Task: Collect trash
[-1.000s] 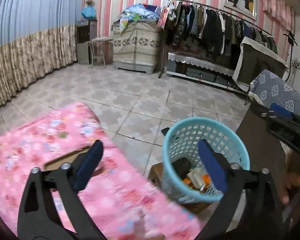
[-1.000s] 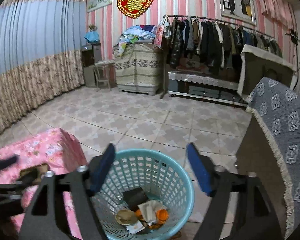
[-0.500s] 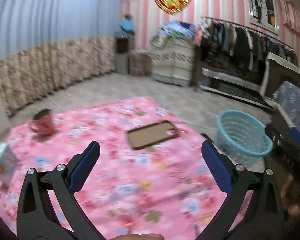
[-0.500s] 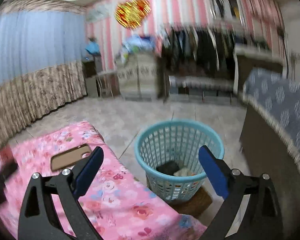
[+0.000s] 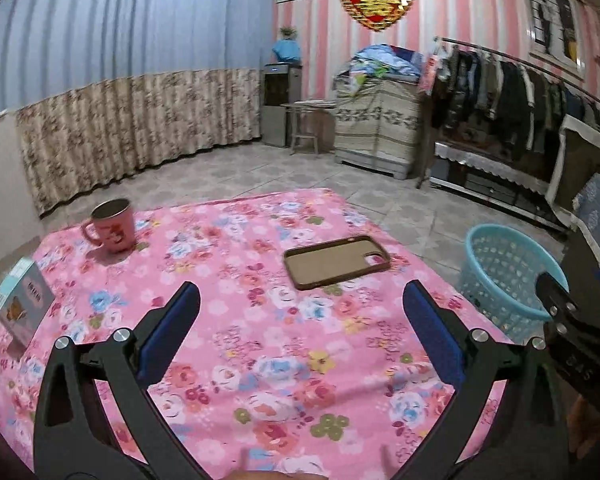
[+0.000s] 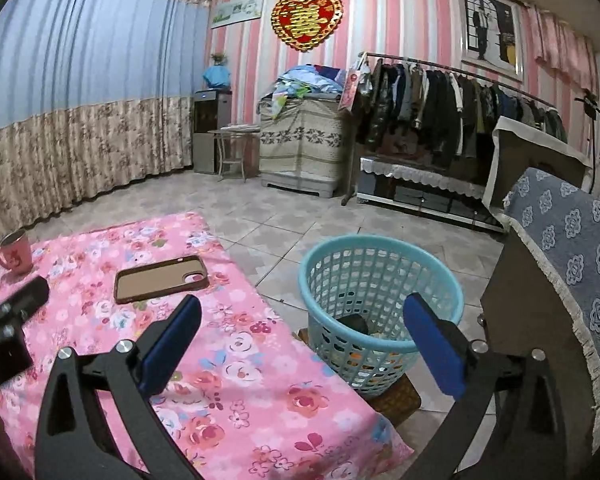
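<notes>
- Left gripper [image 5: 300,322]: fingers [image 5: 168,334] spread wide, nothing between them, hanging over the near part of the surface [image 5: 228,264] with the pink flowered cloth.
- Right gripper [image 6: 302,338]: fingers [image 6: 434,346] spread wide, empty, over the surface's right edge; left finger above the cloth, right finger in front of the basket.
- Basket [image 6: 380,308]: light blue plastic mesh, upright on the floor just off the surface's right edge, standing on a low brown block [image 6: 396,398]. Also visible at the right of the left wrist view.
- Trash [image 6: 358,326] is inside the basket: a dark item plus some pale and orange bits seen through the mesh; can't make out what each one is.
- Phone case [image 5: 336,260]: brown, lying flat with its open side up, on the far right part of the surface, near the right edge.
- Mug [image 5: 112,226]: pink, upright, near the far left corner of the surface, handle pointing left.
- Small box [image 5: 20,304]: light blue, standing at the left edge, well apart from the phone case.
- Part of the right gripper's black body shows at the right edge of the left wrist view, in front of the basket.
</notes>
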Tool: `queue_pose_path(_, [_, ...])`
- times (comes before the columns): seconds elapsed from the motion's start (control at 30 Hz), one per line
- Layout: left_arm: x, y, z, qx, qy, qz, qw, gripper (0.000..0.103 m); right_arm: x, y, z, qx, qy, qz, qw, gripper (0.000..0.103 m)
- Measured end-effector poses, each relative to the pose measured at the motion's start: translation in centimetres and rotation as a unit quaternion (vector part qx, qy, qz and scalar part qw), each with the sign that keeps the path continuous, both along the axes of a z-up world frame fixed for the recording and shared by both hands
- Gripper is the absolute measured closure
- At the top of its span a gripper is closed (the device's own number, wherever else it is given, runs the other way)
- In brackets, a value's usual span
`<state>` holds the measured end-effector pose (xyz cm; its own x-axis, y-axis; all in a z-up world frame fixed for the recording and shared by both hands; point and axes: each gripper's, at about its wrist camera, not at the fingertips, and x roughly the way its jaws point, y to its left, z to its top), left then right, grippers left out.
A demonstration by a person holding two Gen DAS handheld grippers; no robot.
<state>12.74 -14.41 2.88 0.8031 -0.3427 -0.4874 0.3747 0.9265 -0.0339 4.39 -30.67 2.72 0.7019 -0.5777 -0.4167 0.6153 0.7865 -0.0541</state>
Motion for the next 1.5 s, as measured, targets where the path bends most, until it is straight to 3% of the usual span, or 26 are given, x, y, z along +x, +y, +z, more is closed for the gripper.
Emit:
queue_pose_path(0.2, [0.8,0.7,-0.6,-0.005,0.021,0.003,0.9998,0.005,0.2,0.8,0.2,-0.017,0.001,0.001,1.0,0.004])
queue_pose_path(0.4, [0.5,0.3,-0.4,-0.004,0.01,-0.005,0.9999,0.005,0.3,1.3,0.4,-0.031,0.004,0.002,0.999,0.004])
queue_pose_path(1.5, [0.7,-0.1,-1.2,0.002,0.017,-0.004,0.9998,0.005,0.7,0.8,0.3,-0.005,0.004,0.008,1.0,0.004])
